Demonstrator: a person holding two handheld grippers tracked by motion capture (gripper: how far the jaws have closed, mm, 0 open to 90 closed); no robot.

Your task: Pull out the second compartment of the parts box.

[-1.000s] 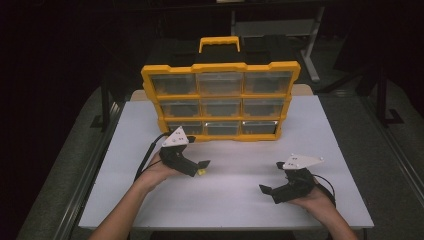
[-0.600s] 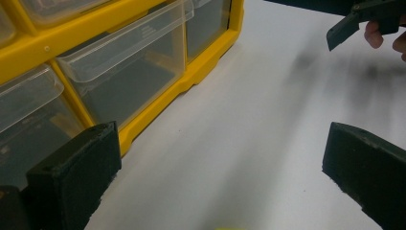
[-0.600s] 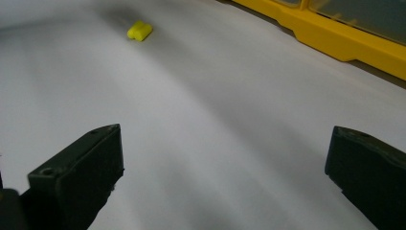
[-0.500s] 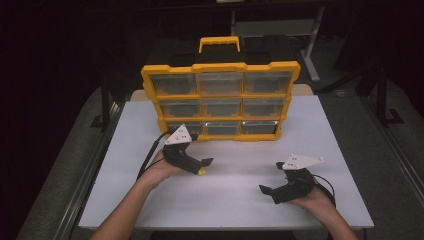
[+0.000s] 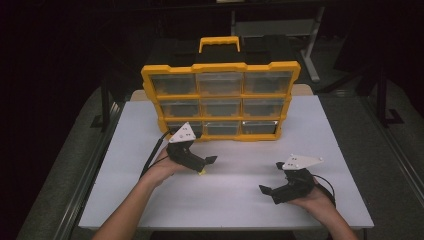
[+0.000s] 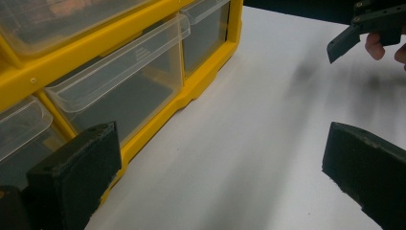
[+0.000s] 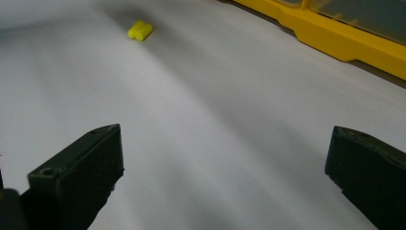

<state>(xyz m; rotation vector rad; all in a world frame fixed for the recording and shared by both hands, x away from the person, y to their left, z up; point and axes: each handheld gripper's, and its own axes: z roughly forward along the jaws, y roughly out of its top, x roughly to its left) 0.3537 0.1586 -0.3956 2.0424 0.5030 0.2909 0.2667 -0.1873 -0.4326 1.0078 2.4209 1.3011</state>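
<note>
Left gripper [image 5: 204,166] jaws wide apart, empty, hovering just over small yellow piece [image 5: 201,172] on the white table [image 5: 240,210], near-left of the yellow drawer organizer [image 5: 221,68]. Right gripper [image 5: 272,186] also spread, empty, resting near-right, well apart from the piece. Risk: the piece is tiny and lies flat, so jaws closing off-centre could flick it away or slide it under the organizer's base.

Organizer [image 5: 220,70]: 1, with 9 clear drawers. Small yellow piece [image 5: 201,172]: 1. Grippers: 2, left gripper [image 5: 206,161], right gripper [image 5: 266,191]. Desk [image 5: 240,200]: 1.
</note>
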